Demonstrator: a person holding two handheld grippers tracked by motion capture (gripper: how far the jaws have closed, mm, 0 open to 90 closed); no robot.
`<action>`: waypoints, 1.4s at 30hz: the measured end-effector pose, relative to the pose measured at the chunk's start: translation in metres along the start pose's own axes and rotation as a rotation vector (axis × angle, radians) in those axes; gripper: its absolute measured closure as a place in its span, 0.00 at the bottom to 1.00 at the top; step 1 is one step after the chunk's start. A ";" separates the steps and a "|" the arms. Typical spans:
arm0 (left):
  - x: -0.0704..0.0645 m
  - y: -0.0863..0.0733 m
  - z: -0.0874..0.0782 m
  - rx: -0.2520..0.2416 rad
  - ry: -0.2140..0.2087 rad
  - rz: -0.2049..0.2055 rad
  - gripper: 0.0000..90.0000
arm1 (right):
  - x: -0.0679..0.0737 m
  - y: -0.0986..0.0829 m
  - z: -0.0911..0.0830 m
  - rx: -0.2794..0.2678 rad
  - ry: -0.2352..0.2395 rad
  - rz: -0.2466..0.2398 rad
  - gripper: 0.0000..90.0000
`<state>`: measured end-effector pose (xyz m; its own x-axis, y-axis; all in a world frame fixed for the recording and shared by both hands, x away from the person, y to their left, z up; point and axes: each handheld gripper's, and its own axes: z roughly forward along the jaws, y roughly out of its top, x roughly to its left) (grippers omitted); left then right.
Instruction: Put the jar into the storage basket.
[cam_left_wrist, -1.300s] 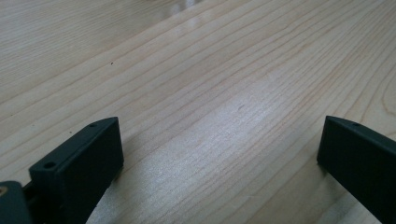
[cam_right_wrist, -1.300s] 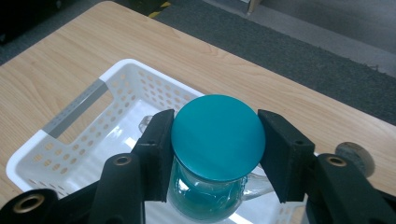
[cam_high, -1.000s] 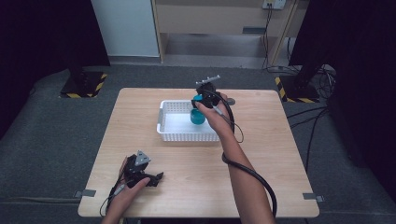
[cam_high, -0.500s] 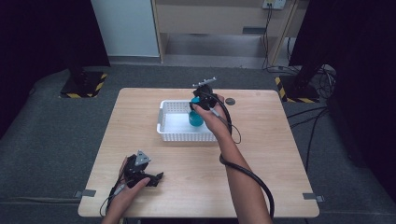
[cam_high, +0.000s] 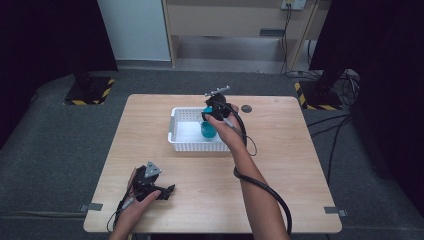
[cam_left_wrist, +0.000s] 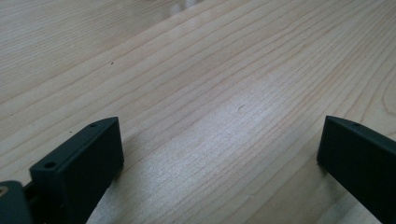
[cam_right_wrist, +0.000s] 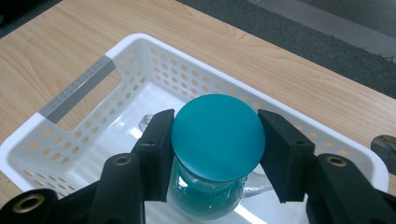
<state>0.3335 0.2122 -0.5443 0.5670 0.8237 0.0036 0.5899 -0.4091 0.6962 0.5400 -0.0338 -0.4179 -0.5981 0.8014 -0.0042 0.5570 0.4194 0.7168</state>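
Here the teal-lidded glass jar (cam_right_wrist: 217, 154) stands upright between the jaws of the right gripper (cam_right_wrist: 215, 144), one jaw against each side of its round lid, so the gripper is clamped on the jar from above and behind. The jar's long axis runs vertically, and it sits low inside the white perforated basket (cam_right_wrist: 70, 93), toward the basket's right end as the high view shows it (cam_high: 208, 131); whether its base touches the basket floor cannot be told. Nothing else can be made out in the basket (cam_high: 186, 142). The right gripper (cam_high: 214, 111) is plainly the nearer one; the coming move, lowering or lifting, would likely run straight along that vertical axis. The left gripper (cam_high: 159, 191) rests well apart at the near-left corner of the counter (cam_high: 280, 165), jaws spread wide over bare wood (cam_left_wrist: 224, 93), holding nothing.
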 end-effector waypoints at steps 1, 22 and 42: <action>0.000 0.000 0.000 0.000 0.000 -0.001 0.00 | 0.000 0.000 0.001 -0.001 0.000 0.000 0.54; 0.000 0.000 0.000 -0.001 -0.001 -0.002 0.00 | 0.006 -0.009 0.010 0.029 0.007 -0.008 0.54; 0.000 0.000 0.000 -0.001 -0.001 -0.002 0.00 | 0.011 -0.011 0.016 0.045 0.006 -0.023 0.53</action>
<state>0.3334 0.2121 -0.5444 0.5663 0.8242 0.0014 0.5904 -0.4069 0.6970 0.5365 -0.0230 -0.4375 -0.6141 0.7890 -0.0164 0.5685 0.4567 0.6843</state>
